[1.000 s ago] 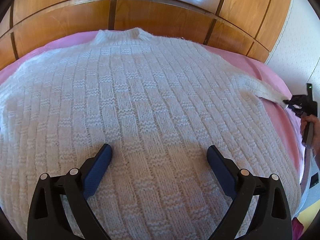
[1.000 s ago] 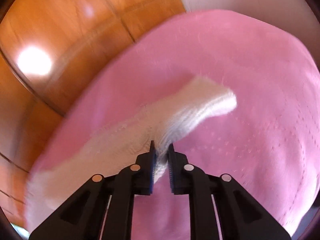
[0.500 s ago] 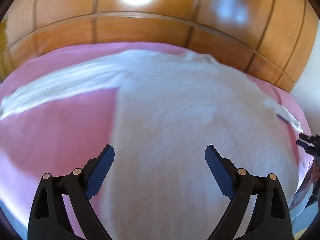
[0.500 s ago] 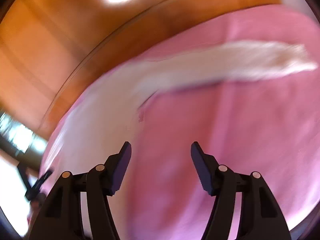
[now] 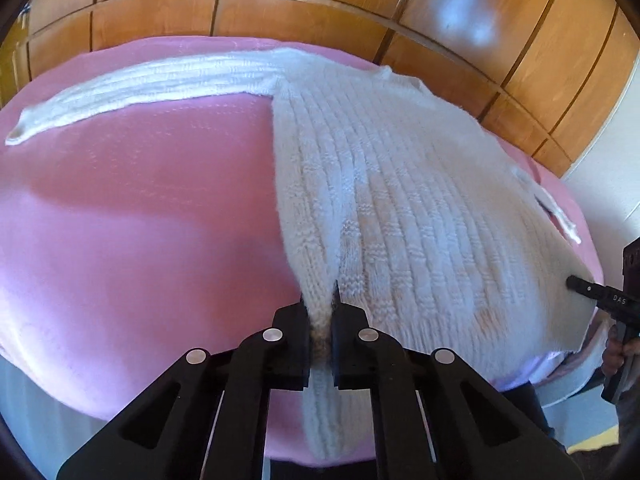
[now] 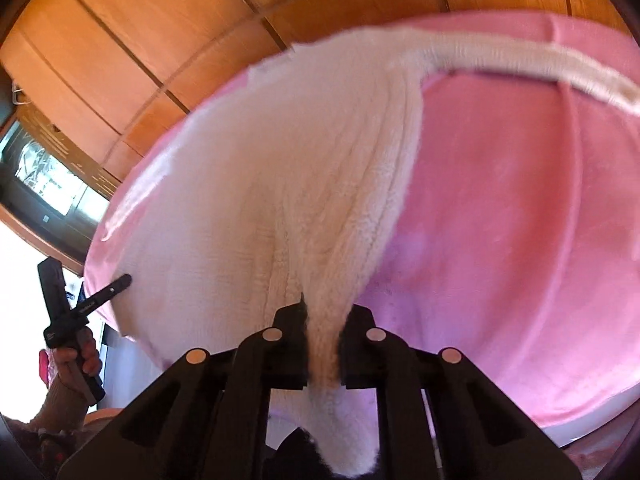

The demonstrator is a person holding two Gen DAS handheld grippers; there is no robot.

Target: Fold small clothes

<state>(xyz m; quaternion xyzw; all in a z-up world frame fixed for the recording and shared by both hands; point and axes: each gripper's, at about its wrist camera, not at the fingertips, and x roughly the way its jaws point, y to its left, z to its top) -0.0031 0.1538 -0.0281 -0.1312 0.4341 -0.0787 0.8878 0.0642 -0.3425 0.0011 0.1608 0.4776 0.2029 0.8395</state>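
Note:
A white ribbed knit sweater lies flat on a pink bedspread, its sleeves stretched out to both sides. My left gripper is shut on the sweater's bottom hem at its left corner, with a fold of knit pinched between the pads. In the right wrist view the right gripper is shut on the hem at the sweater's other bottom corner, and knit hangs down below the jaws. Each gripper also shows in the other's view: the right gripper at the far right edge, the left gripper at the left.
Glossy wooden panels rise behind the bed. A white wall stands to the right. The pink cover shows bare on both sides of the sweater. A person's hand grips the left tool's handle. A dark-framed window sits at far left.
My left gripper moved from above the sweater's front to its bottom left corner and shut on the hem. The right gripper let go of the sleeve cuff, swung to the other corner and shut.

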